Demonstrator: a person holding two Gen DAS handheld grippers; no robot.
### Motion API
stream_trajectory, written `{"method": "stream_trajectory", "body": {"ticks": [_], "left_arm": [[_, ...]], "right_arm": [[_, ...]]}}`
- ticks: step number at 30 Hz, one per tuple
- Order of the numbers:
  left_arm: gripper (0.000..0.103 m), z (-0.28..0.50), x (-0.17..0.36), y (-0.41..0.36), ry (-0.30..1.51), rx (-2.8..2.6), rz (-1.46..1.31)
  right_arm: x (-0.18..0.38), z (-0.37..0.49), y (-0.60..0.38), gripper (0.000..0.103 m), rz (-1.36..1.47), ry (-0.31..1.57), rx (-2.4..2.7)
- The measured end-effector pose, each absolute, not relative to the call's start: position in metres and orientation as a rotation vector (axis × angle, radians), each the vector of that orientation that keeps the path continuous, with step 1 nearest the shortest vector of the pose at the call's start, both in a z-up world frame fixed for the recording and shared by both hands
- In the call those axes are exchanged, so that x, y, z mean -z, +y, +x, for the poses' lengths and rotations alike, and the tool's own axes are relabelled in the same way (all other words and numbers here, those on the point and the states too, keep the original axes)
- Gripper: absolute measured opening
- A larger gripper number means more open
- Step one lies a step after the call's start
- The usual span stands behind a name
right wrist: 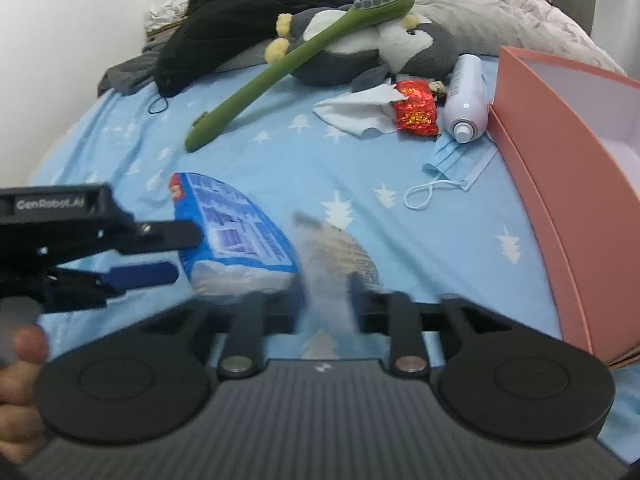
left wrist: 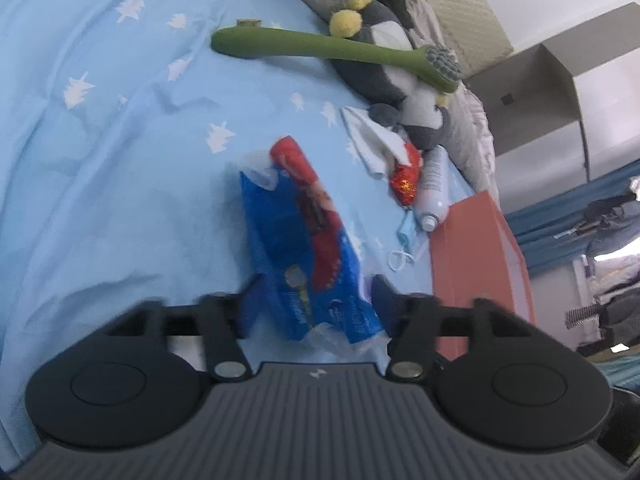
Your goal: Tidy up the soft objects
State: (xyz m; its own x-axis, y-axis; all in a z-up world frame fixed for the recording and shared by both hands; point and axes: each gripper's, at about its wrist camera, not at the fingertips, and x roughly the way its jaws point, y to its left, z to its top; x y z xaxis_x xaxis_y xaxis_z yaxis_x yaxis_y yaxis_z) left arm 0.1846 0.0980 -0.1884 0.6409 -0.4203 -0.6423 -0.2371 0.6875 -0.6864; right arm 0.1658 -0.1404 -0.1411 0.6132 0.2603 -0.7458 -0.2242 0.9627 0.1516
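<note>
A blue and red tissue pack (left wrist: 304, 248) lies on the blue bed sheet (left wrist: 120, 160). My left gripper (left wrist: 316, 304) has its jaws around the pack's near end; from the right wrist view its fingers (right wrist: 160, 252) look closed on the pack (right wrist: 236, 236). My right gripper (right wrist: 320, 304) holds a blurred, translucent piece of wrapper (right wrist: 332, 264) beside the pack. A grey and white plush penguin (right wrist: 360, 48) lies at the back with a green long-handled brush (right wrist: 288, 68) across it. A salmon-pink open box (right wrist: 568, 184) stands at the right.
Between the penguin and the box lie a white tissue (right wrist: 360, 112), a red foil packet (right wrist: 416, 112), a white spray bottle (right wrist: 466, 100) and a blue face mask (right wrist: 456, 168). Black clothing (right wrist: 248, 16) and a grey quilt (right wrist: 500, 12) are heaped at the back.
</note>
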Motion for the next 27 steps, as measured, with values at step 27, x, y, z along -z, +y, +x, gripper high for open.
{"method": "stream_trajectory", "body": {"ticks": [27], "left_arm": [[0.066, 0.203, 0.232, 0.080, 0.946, 0.057, -0.924]], "right_arm": [[0.192, 0.218, -0.153, 0.068, 0.140, 0.970, -0.452]]}}
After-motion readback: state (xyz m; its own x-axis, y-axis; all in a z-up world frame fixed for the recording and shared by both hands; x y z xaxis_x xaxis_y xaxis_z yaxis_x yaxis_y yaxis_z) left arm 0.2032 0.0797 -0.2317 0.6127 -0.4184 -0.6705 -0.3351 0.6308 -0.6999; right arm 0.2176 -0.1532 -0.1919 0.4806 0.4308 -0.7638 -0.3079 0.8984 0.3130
